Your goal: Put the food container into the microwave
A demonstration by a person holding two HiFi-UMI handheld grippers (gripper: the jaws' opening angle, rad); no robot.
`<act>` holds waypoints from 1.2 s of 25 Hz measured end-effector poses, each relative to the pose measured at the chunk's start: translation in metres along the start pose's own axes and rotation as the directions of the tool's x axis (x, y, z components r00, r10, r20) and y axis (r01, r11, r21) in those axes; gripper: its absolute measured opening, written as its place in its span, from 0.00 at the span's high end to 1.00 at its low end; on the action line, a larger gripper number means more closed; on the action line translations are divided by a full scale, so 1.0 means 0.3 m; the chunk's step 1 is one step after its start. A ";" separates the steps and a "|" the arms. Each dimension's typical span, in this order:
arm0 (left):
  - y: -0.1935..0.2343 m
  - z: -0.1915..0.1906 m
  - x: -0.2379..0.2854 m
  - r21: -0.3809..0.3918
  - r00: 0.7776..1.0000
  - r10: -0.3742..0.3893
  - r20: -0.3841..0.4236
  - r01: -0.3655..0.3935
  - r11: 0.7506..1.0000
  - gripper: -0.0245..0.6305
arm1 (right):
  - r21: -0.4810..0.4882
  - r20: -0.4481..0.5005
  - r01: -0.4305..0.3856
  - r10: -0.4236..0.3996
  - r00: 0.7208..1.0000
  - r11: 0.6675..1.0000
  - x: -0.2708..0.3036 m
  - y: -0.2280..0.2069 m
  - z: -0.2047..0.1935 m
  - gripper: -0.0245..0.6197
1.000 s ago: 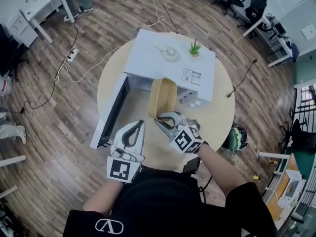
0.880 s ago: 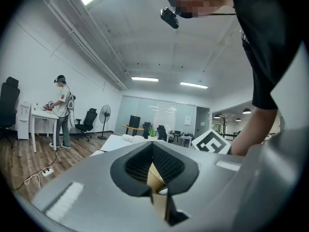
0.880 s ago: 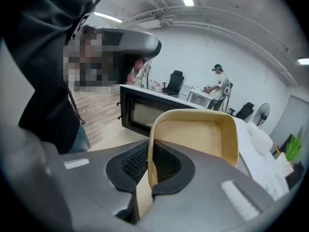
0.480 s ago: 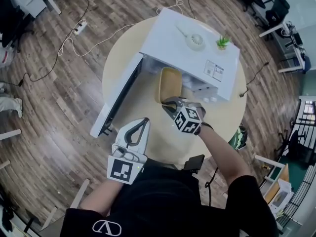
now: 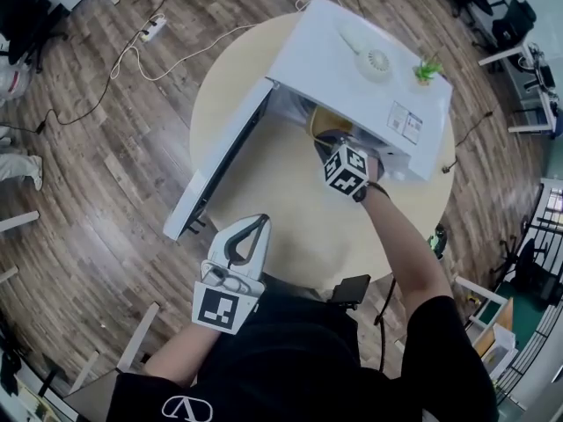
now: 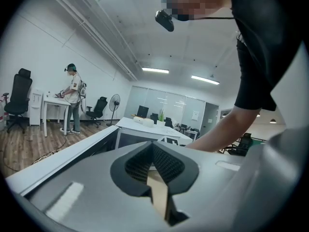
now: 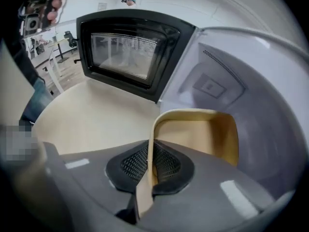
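Right gripper (image 7: pixel 147 178) jaws clamp the near wall of the food container (image 7: pixel 203 129), which extends ahead of them into the open microwave (image 7: pixel 251 81), apparently not yet set down. Release is still to do. Left gripper (image 6: pixel 161 197) jaws are closed and empty.

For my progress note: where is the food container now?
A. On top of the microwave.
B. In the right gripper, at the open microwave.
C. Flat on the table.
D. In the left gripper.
B: the right gripper is shut on the rim of the food container, at the open mouth of the microwave.
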State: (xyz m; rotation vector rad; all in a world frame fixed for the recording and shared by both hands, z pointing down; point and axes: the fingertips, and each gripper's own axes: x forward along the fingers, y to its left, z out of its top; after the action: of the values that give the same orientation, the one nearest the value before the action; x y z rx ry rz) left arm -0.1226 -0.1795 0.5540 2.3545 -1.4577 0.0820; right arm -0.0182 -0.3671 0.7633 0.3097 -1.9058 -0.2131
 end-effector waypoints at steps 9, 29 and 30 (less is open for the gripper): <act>0.021 -0.038 -0.035 -0.016 0.999 0.025 -0.022 -0.025 1.000 0.96 | 0.050 -0.063 0.095 -0.092 0.994 0.994 0.095 -0.138 -0.014 0.94; 0.011 -0.089 -0.064 -0.016 0.998 0.013 -0.059 -0.014 1.000 0.96 | 0.085 0.004 0.334 -0.335 0.942 0.939 0.098 -0.201 0.009 0.70; 0.009 -0.088 -0.063 -0.010 0.998 0.006 -0.061 -0.007 1.000 0.96 | 0.086 0.007 0.353 -0.355 0.935 0.932 0.085 -0.192 0.008 0.69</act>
State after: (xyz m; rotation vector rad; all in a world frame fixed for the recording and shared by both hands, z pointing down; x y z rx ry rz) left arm -0.1300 -0.1555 0.5748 2.3182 -1.4342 0.1457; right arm -0.0225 -0.4299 0.7681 0.7129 -1.8732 -0.3791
